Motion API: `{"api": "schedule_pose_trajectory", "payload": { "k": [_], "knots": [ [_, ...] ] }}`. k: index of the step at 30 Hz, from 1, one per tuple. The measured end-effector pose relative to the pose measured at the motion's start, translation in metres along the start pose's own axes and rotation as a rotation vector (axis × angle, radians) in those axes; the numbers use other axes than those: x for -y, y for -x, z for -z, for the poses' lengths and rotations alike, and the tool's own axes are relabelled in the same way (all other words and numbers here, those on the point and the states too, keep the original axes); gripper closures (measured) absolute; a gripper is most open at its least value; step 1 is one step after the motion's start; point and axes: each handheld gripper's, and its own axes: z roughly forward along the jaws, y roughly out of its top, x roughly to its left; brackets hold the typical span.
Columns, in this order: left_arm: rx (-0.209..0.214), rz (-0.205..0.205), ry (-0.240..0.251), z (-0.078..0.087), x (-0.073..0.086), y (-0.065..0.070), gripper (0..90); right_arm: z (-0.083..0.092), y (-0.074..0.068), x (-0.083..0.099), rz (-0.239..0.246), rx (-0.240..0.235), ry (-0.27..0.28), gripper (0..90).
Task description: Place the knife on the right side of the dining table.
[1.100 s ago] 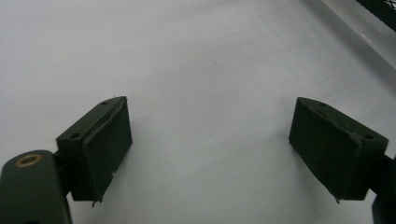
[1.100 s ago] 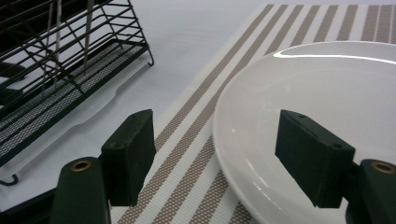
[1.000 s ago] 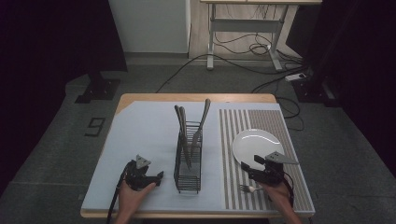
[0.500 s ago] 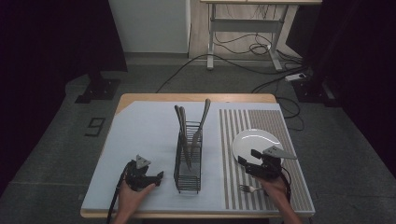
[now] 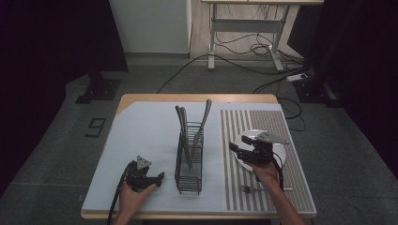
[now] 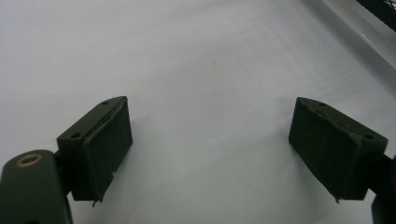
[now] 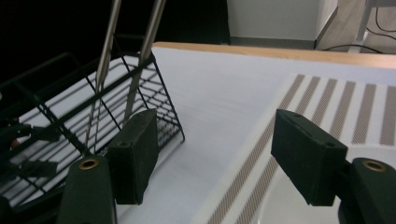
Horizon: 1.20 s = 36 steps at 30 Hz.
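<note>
The right gripper (image 5: 238,151) hangs over the near-left rim of the round white plate (image 5: 278,151) on the striped placemat (image 5: 263,123), nose aimed left toward the black wire cutlery rack (image 5: 189,161); its jaws have just been closing a touch, yet they stand wide with nothing between them. In the right gripper view the two black pads frame bare mat, stripes and the plate's pale rim low at the right, and the rack sits just off the left pad (image 7: 134,154). The small silver fork (image 5: 256,189) lies flat on the placemat near the table's front edge, close behind the right wrist; its long axis runs side to side, tines to the left toward the rack, handle trailing right. The right forearm comes up from the bottom edge, hand wrapped round the gripper body, grey plate on top. In the rack, long metal utensils (image 5: 184,131) stand upright, leaning slightly, ends up. Over on the pale blue mat (image 5: 141,126) the left gripper (image 5: 157,178) rests low, pointing right toward the rack's foot, wrist bent inward; the left gripper view shows its pads (image 6: 108,149) spread far apart over bare surface, holding nothing.
</note>
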Motion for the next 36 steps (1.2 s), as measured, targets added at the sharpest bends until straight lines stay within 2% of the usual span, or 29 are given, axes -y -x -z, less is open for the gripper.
{"api": "schedule_pose_trajectory", "payload": {
  "k": [7, 11, 15, 20, 30, 36],
  "knots": [
    [0.000, 0.001, 0.000, 0.000, 0.000, 0.000, 13.2, -0.018, -0.007, -0.016, 0.007, -0.028, 0.006, 33.1],
    [0.001, 0.001, -0.001, 0.000, 0.000, 0.000, 13.2, -0.031, -0.013, -0.026, 0.007, -0.059, -0.010, 33.9],
    [0.001, 0.001, -0.001, 0.000, 0.000, 0.000, 13.2, -0.038, -0.017, -0.030, 0.011, -0.070, -0.014, 34.7],
    [0.001, 0.004, 0.000, 0.000, 0.000, 0.000, 13.1, -0.056, -0.023, -0.039, 0.016, -0.089, -0.026, 38.0],
    [0.002, 0.005, 0.000, 0.000, 0.000, 0.000, 13.1, -0.081, -0.018, -0.053, -0.001, -0.104, -0.029, 43.1],
    [0.002, 0.002, -0.001, 0.000, 0.000, -0.001, 13.1, -0.095, -0.017, -0.059, 0.011, -0.110, -0.038, 44.5]
  ]
}}
